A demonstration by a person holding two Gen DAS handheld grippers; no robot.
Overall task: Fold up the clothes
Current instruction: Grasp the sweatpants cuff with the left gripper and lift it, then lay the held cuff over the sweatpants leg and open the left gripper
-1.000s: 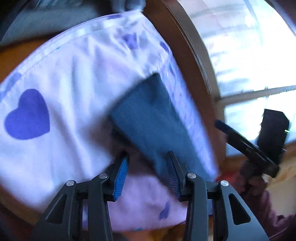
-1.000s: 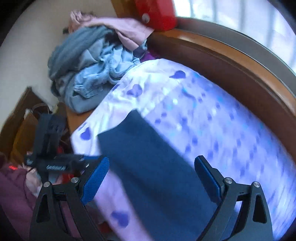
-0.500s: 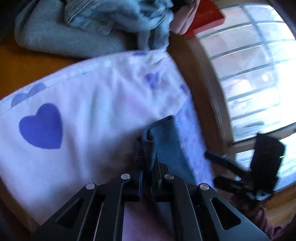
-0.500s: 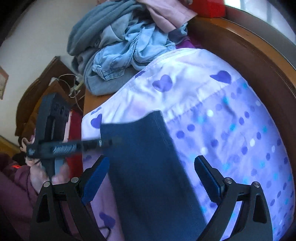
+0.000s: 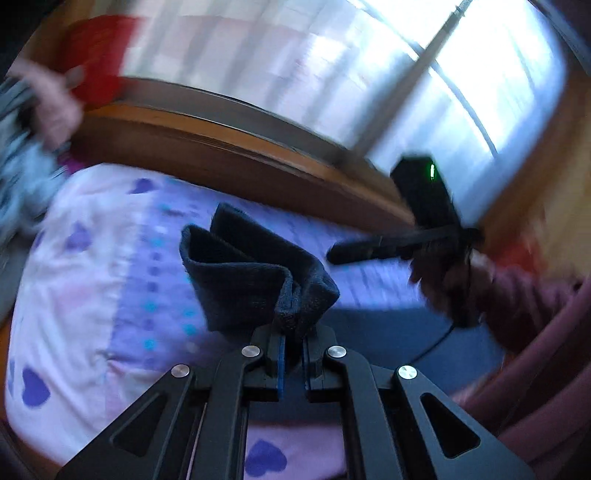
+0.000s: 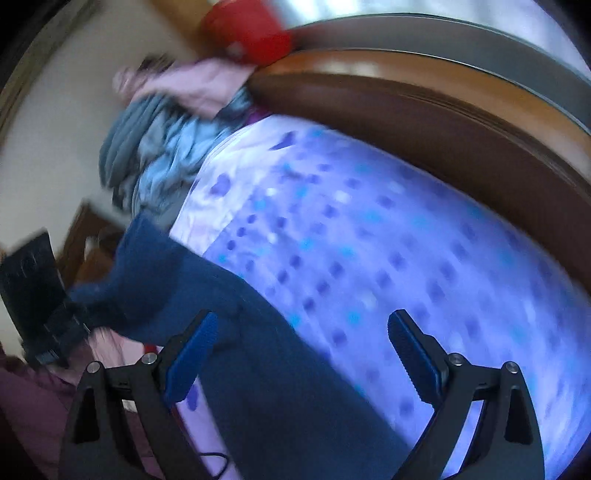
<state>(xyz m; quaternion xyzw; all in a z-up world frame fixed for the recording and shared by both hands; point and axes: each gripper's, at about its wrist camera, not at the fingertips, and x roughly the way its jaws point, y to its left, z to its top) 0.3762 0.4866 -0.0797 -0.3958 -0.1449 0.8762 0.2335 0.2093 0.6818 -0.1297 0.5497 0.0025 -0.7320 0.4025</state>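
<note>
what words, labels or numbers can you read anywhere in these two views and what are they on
None can be read.
Left gripper: its black body shows faint pale marks, too blurred to read.
Red box: a pale spot on it, blurred, no letters legible.
Bedsheet: only hearts and dots, no text.

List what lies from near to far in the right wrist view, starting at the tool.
Right tool, jaws wide open → dark blue garment → heart-and-dot bedsheet → pile of blue and pink clothes → red box on the wooden ledge.
</note>
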